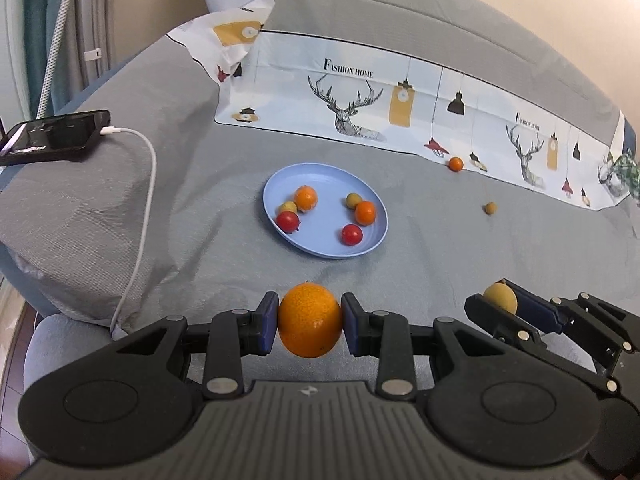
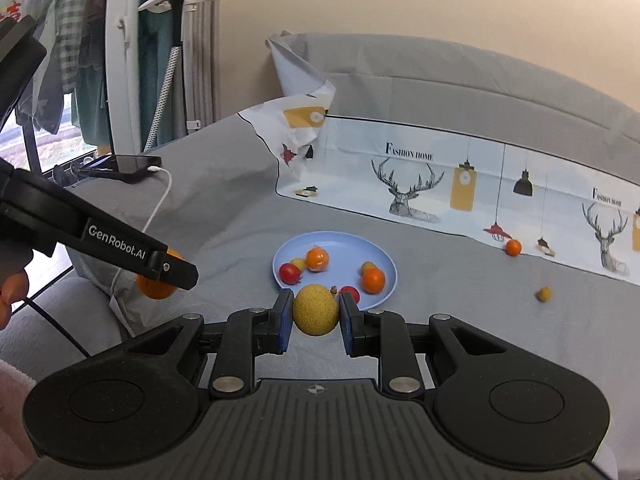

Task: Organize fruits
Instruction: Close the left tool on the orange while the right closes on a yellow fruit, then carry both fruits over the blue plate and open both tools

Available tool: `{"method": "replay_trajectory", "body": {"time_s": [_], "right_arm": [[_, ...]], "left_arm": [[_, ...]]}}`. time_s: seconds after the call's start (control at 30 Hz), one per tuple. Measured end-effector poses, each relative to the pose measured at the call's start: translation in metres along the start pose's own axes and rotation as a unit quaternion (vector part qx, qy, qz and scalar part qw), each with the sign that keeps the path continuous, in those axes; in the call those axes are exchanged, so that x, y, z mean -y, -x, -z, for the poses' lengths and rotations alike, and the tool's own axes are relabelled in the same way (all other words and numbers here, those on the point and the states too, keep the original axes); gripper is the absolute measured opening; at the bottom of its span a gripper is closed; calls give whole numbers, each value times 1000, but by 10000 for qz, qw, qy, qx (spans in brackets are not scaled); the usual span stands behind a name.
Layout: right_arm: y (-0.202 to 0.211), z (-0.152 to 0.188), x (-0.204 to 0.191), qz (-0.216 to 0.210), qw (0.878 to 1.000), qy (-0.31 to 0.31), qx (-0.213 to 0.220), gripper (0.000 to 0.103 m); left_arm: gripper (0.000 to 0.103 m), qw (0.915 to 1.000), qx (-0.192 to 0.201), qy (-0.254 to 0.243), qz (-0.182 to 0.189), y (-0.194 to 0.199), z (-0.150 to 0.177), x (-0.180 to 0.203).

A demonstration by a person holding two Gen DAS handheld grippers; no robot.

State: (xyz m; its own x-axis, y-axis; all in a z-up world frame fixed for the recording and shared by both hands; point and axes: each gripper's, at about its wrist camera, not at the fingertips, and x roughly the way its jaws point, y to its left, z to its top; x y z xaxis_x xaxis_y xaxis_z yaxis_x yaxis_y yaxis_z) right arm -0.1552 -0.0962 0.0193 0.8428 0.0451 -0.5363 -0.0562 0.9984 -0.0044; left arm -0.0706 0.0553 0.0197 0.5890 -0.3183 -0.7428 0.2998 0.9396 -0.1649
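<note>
While both my tools hang above the grey bedspread (image 1: pixel 420 240), the blue plate (image 1: pixel 316 176) lies ahead of them on the cloth with six small fruits in it: two orange, two red, two yellowish. Beyond it a printed cloth (image 1: pixel 360 96) with deer and lamps runs across the bed. A loose small orange fruit (image 1: pixel 455 163) sits at that cloth's near edge; a small yellow-brown one (image 1: pixel 490 208) lies alone on the bedspread, well apart from the plate. Left of the plate, a phone (image 1: pixel 56 136) rests on a pillow (image 1: pixel 80 208), its white cable (image 1: pixel 146 184) trailing down the pillow's side. Nothing lies between my tools and the plate. My left gripper (image 1: pixel 310 322) points down toward the bed, clenched on an orange (image 1: pixel 310 320), blue pads pressed to its two sides. My right gripper (image 2: pixel 315 316) sits just beside it to the right, tilted less steeply, pinching a yellow fruit (image 2: pixel 315 310) between its pads. From the right wrist view, that fruit overlaps the plate's near rim in the picture; the left tool's body crosses the left side, the orange showing behind its finger.
</note>
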Motion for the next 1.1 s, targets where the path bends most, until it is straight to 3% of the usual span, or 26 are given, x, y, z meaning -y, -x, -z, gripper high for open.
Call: {"method": "replay_trajectory", "body": {"time_s": [0.77,1.1], "right_arm": [[-9,0,-3,-19,9999,74,-119,26],[-25,-1,1,14,9997,40,-236,26]], "left_arm": [[37,9999,-50,125,-92,-8,-1,-7],[37,9998,-106,165,-102,-24,-16,-8]]}}
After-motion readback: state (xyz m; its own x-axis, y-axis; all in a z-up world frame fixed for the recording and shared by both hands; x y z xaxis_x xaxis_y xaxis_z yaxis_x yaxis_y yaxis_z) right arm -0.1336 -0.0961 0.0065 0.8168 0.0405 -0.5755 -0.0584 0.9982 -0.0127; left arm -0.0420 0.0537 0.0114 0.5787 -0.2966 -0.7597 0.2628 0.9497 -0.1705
